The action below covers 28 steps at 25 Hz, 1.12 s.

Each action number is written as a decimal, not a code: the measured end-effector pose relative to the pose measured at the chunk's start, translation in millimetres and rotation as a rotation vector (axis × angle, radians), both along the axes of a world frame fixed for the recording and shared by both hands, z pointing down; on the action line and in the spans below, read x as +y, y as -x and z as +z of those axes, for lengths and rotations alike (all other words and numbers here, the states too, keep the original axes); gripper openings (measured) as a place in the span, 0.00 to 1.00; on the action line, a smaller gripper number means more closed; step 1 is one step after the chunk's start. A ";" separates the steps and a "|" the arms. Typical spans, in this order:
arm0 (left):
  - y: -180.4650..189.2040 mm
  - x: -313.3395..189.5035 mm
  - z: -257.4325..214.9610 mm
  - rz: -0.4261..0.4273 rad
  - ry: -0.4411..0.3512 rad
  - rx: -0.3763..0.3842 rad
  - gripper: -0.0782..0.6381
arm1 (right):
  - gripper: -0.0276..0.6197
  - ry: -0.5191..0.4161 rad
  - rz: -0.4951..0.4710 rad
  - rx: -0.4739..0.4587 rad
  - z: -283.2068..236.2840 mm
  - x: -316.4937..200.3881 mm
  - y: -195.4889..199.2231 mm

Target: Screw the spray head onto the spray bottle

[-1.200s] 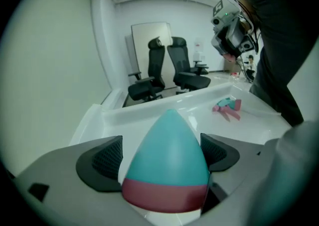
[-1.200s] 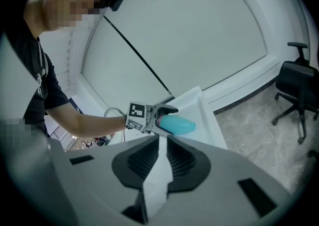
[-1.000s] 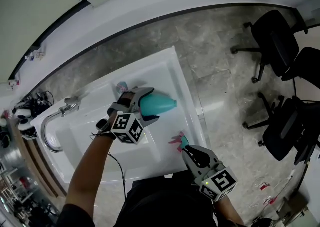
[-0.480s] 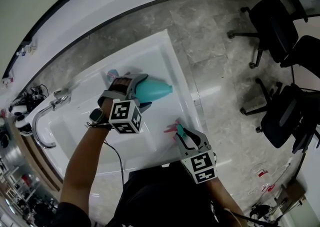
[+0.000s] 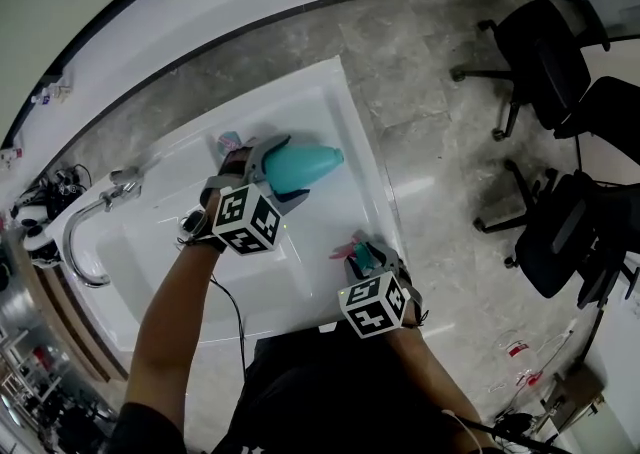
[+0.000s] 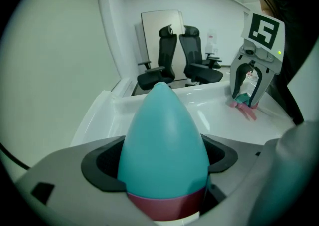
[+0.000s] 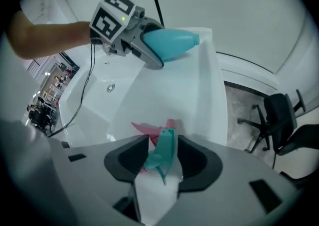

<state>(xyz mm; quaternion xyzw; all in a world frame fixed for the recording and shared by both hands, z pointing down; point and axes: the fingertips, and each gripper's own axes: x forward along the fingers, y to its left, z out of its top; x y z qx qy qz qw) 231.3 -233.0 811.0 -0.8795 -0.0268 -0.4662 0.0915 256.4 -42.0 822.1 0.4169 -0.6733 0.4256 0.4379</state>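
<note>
Left fingers [image 6: 102, 168]: clenched on teal teardrop-shaped plastic spray bottle [image 6: 162, 140], pink band deepest between them, narrow end pointing outward.
Right fingers [image 7: 127, 158]: parted, just been opening, pointing steeply down.
Between right fingers: teal-and-pink plastic spray head [image 7: 162, 153], unsqueezed, gap on one side.
Beneath: glossy white surface [image 7: 164, 100], spray head lying on it.
Farther out: bottle, well apart, raised over the basin.
</note>
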 end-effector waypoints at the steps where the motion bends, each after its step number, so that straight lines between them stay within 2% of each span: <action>1: -0.6 -1.1 -0.4 -0.004 -0.005 0.006 0.72 | 0.28 0.015 -0.006 0.007 2.8 1.4 0.7; 7: 3.1 -2.8 -3.5 -0.043 0.006 0.051 0.72 | 0.28 0.030 -0.036 -0.030 3.4 1.3 3.1; 15: 22.7 8.1 -36.2 -0.150 0.089 0.147 0.72 | 0.28 -0.055 -0.039 -0.060 -30.8 -1.7 -3.7; 21: 35.2 26.8 -64.2 -0.158 0.081 0.168 0.72 | 0.28 -0.112 -0.035 -0.056 -64.5 -0.8 1.3; 28: 52.1 53.4 -121.4 -0.163 0.046 0.231 0.72 | 0.28 -0.225 -0.040 -0.047 -129.3 2.3 13.0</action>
